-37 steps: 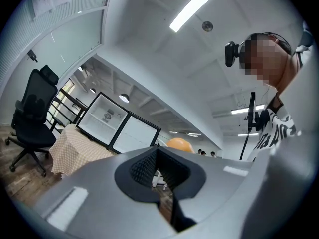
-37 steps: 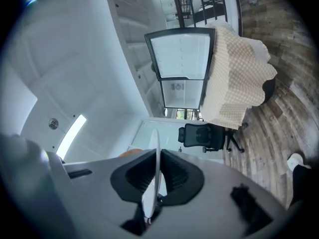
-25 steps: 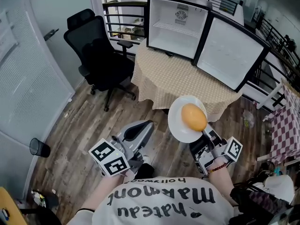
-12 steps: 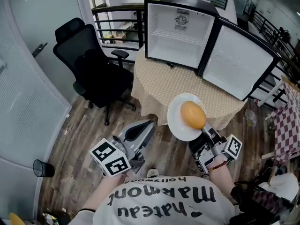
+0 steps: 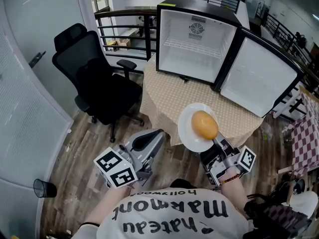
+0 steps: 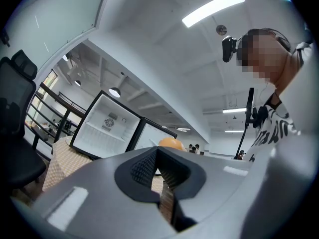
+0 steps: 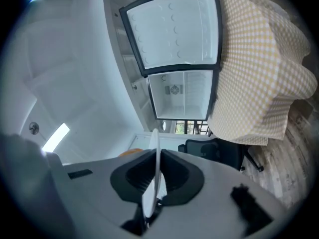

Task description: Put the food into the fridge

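A white plate (image 5: 189,133) carries an orange bun-like food (image 5: 205,124). My right gripper (image 5: 218,146) is shut on the plate's near rim and holds it level above the floor, just short of the table. In the right gripper view the plate's rim (image 7: 155,171) runs edge-on between the pads. My left gripper (image 5: 155,136) is shut and empty, low at the left. The mini fridge (image 5: 197,36) stands open on the table, its door (image 5: 259,78) swung to the right; its white inside shows one wire shelf.
A round table with a checked cloth (image 5: 192,96) bears the fridge. A black office chair (image 5: 97,81) stands left of it. Black railings (image 5: 127,24) run behind. A checked cloth (image 5: 304,143) hangs at the right, and a dark cup (image 5: 44,188) sits on the wooden floor.
The view has shifted closer to the table and fridge. The plate with the food stays in my right gripper; both grippers hold nearly the same place in view.
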A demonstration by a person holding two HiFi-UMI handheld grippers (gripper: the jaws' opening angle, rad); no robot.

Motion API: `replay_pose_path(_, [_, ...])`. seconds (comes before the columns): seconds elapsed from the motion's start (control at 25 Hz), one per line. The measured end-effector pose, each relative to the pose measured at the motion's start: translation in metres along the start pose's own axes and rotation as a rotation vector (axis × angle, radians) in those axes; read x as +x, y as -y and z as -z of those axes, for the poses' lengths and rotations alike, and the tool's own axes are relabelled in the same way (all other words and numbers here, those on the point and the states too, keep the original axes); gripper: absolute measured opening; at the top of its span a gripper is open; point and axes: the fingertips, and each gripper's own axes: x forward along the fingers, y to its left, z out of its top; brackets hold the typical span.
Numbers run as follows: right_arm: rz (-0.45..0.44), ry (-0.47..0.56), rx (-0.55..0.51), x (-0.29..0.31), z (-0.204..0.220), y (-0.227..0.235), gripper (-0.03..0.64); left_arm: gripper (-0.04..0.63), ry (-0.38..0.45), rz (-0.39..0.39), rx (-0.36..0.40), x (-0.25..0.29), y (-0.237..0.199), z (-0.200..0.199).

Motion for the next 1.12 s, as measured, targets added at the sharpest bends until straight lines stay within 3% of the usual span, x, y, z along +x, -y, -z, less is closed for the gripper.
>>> replay_pose_path(0.2, [0.012,-0.003,-0.006,0.020,-0.007,-0.001,0.029,0.003,-0.003,-0.013,-0.022,0.007,-0.021,-0.007])
replay_pose_path(0.44, [0.032,-0.032,-0.025,0.067,-0.020,0.015,0.029,0.003,0.001,0.012,0.005,0.018,-0.051,-0.018])
replay_pose_path(0.68, [0.036,-0.029,0.004,0.127,-0.041,0.035,0.029,0.003,-0.047,-0.003,-0.015,0.037,-0.111,-0.019])
replay_pose_path(1.12, [0.006,0.025,0.020,0.245,-0.106,0.061,0.029,0.003,-0.051,0.006,0.006,0.099,-0.227,-0.066])
